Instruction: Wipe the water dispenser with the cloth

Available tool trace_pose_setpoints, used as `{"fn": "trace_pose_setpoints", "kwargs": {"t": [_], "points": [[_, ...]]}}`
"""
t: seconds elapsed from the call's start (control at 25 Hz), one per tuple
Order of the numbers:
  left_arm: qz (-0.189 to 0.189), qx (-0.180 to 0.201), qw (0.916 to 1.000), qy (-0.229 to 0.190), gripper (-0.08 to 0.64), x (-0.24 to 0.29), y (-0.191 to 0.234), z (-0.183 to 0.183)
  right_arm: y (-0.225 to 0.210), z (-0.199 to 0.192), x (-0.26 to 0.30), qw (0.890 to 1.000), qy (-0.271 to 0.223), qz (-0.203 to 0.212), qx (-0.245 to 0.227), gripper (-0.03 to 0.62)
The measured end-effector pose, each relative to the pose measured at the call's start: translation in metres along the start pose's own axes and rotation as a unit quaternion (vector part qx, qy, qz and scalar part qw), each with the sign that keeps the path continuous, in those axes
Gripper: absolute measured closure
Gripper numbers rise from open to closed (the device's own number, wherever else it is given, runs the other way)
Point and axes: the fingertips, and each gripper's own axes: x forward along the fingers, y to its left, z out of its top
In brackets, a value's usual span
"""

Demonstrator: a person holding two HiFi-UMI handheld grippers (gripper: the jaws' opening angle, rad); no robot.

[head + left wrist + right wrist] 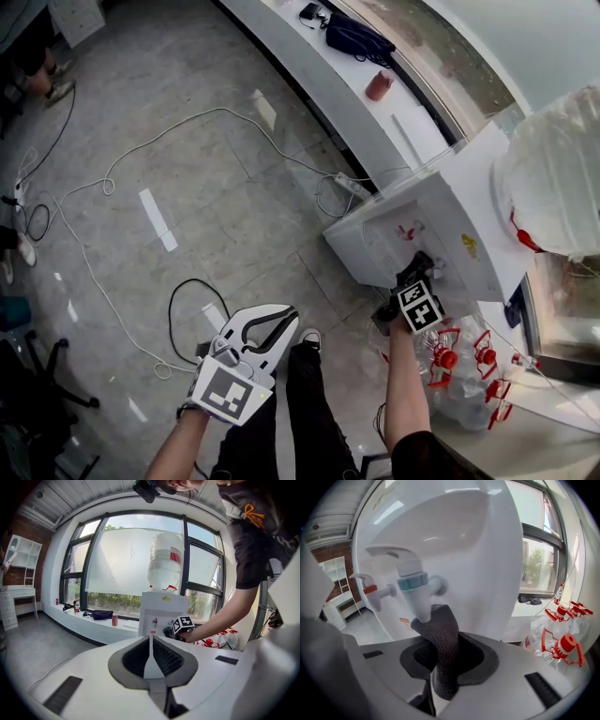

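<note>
The white water dispenser (450,220) carries a big clear bottle (553,178) on top. My right gripper (419,269) reaches into its tap recess. In the right gripper view the right gripper (446,654) is shut on a dark grey cloth (442,623), whose upper end presses against the spout of the blue-collared tap (414,585). A red-handled tap (370,590) is to its left. My left gripper (284,317) hangs low over the floor, well left of the dispenser, shut with nothing in it. From the left gripper view the dispenser (161,609) stands ahead.
Several empty bottles with red caps (459,370) lie on the floor right of the dispenser. A white window ledge (319,84) behind holds a red cup (378,86) and a dark bag (359,37). Cables (187,122) and a power strip (352,185) cross the tiled floor.
</note>
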Motion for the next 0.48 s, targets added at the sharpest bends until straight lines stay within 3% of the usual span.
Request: {"fn": "trace_pose_setpoints", "kwargs": {"t": [0.28,0.48], "points": [[-0.012,0.000,0.9999,0.000,0.537,0.005,-0.009,0.004,-0.039,-0.007,-0.024,0.999,-0.004,-0.016,0.035,0.489],[-0.013,-0.003,0.9999,0.000,0.537,0.004,-0.013,0.002,-0.050,-0.009,-0.039,1.000,-0.005,-0.016,0.000,0.489]]}}
